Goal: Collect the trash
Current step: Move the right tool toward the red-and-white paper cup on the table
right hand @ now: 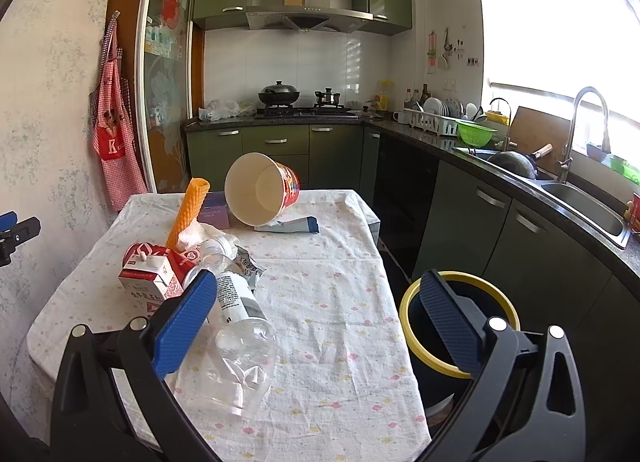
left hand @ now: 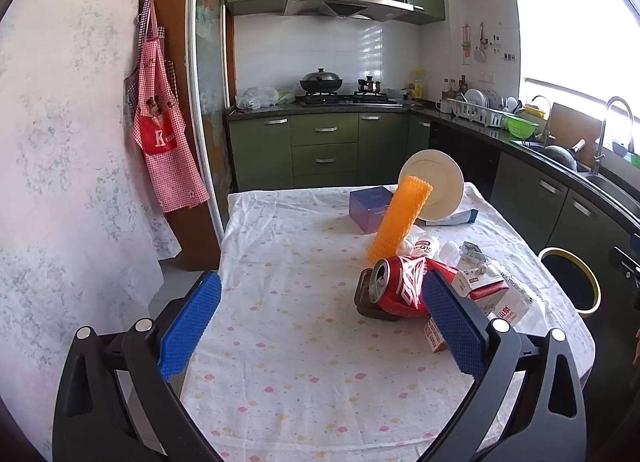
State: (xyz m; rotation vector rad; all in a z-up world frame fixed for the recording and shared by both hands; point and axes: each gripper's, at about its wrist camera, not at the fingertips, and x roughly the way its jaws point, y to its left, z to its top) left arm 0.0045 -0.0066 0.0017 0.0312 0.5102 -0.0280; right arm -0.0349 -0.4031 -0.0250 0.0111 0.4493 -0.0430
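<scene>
Trash lies heaped on a table under a white dotted cloth (left hand: 280,302). In the left wrist view a crushed red can (left hand: 400,286) rests on a dark tray, beside a red-and-white milk carton (left hand: 486,294) and an orange mesh tube (left hand: 400,222). My left gripper (left hand: 320,290) is open over bare cloth, its right pad just in front of the can. In the right wrist view a clear plastic bottle (right hand: 240,326) lies by the milk carton (right hand: 150,278). My right gripper (right hand: 320,290) is open with only cloth between its pads. A black bin with a yellow rim (right hand: 412,302) stands beside the table.
A paper bucket (right hand: 262,192) lies on its side at the table's far end, next to a purple box (left hand: 368,206) and a flat blue-white packet (right hand: 288,226). Green kitchen cabinets and a counter with a sink (right hand: 584,206) run along the right. A red apron (left hand: 160,130) hangs left.
</scene>
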